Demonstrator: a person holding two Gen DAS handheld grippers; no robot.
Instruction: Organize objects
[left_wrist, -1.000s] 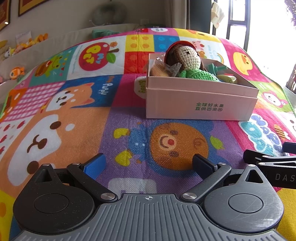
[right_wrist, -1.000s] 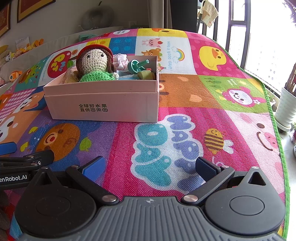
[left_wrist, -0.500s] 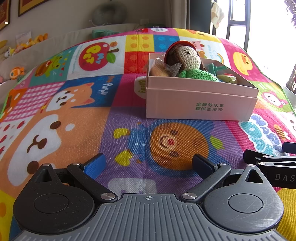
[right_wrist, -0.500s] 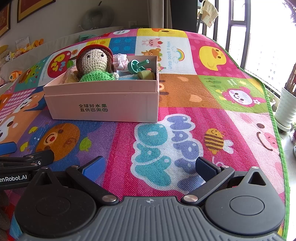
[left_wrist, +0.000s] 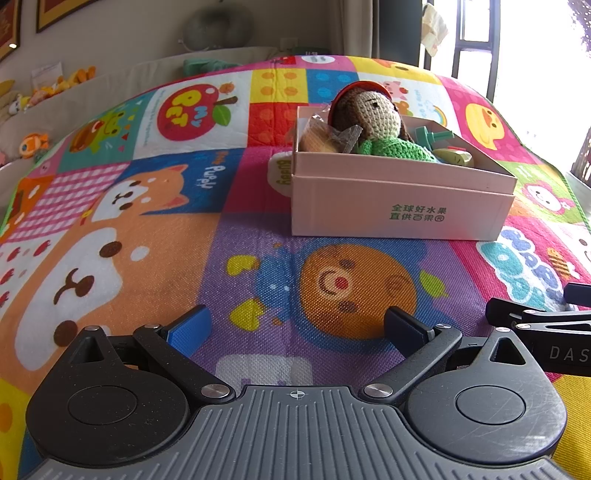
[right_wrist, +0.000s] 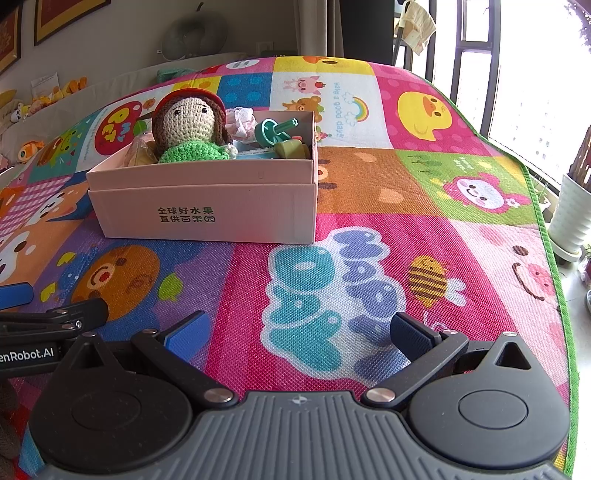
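1. Both claws hang low over a colourful play mat (right_wrist: 369, 206), side by side: the left claw (left_wrist: 295, 326) spread wide with nothing between its blue pads, the right claw (right_wrist: 299, 332) equally wide and empty.
2. The pink cardboard box (right_wrist: 207, 206) sits on the mat at about 1 o'clock from the left claw and 11 o'clock from the right, well apart from both. It seems to serve as the collecting bin, with no loose items visible on the mat around it.
3. A crocheted doll (right_wrist: 188, 127) in a green top leans against the box's far-left wall, head above the rim; a teal plastic toy (right_wrist: 275, 129) lies at its right end.
4. Wrapped items (left_wrist: 325, 134) behind the doll are hard to identify; the box's near wall hides its floor.
5. Each claw's neighbour is cut off at the frame edge.
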